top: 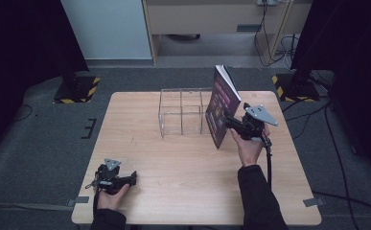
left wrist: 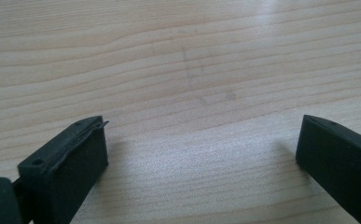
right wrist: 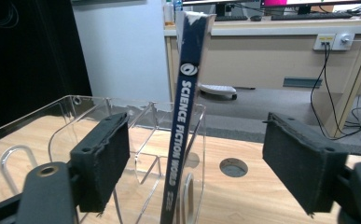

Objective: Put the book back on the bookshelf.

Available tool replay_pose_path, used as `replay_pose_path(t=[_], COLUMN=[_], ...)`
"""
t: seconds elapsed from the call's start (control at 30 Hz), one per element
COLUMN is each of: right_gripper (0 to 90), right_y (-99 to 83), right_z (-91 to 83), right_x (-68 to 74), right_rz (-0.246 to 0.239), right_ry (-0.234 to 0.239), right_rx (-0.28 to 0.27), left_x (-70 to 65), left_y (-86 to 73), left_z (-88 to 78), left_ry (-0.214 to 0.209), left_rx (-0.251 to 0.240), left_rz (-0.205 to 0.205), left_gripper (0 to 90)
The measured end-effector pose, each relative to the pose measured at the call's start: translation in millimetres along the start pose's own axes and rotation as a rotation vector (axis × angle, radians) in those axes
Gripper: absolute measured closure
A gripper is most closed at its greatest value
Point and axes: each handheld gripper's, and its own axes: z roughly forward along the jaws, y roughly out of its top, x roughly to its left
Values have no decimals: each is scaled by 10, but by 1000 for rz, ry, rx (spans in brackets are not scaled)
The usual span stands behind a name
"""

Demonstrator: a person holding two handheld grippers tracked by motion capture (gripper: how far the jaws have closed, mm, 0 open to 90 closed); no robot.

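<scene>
A book titled "Science Fiction World" stands on edge, leaning against the right end of the clear acrylic rack at the table's far middle. The right gripper sits just right of the rack, jaws spread either side of the spine without touching it. The left gripper rests well nearer than the rack, jaws apart over bare wood.

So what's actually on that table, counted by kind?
Books: 1, the Science Fiction World book
Clear acrylic racks: 1, the clear acrylic rack
Handheld grippers: 2, left gripper and right gripper
Total: 4
</scene>
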Motion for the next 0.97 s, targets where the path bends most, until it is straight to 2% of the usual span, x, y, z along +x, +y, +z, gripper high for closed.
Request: replay_pose_path(t=[0.13, 0.2, 0.3, 0.43, 0.57, 0.8, 0.97], right_gripper=[192, 168, 146, 123, 120, 115, 115], right_y=[15, 6, -59, -246, -437, -808, -1015], right_z=[-96, -154, -236, -350, -461, -675, -783], right_x=[-5, -11, -37, -98, -186, -446, -660], right_rz=[-8, -7, 3, -15, -23, 12, 21], right_ry=[17, 44, 88, 133, 137, 129, 90], right_rx=[20, 37, 92, 177, 225, 323, 401], left_x=[0, 0, 0, 0, 0, 0, 0], left_y=[0, 0, 0, 0, 0, 0, 0], left_z=[0, 0, 0, 0, 0, 0, 0], left_ry=[0, 0, 0, 0, 0, 0, 0], left_rx=[0, 0, 0, 0, 0, 0, 0], left_rz=[0, 0, 0, 0, 0, 0, 0], left_gripper=[12, 12, 12, 12, 12, 12, 12])
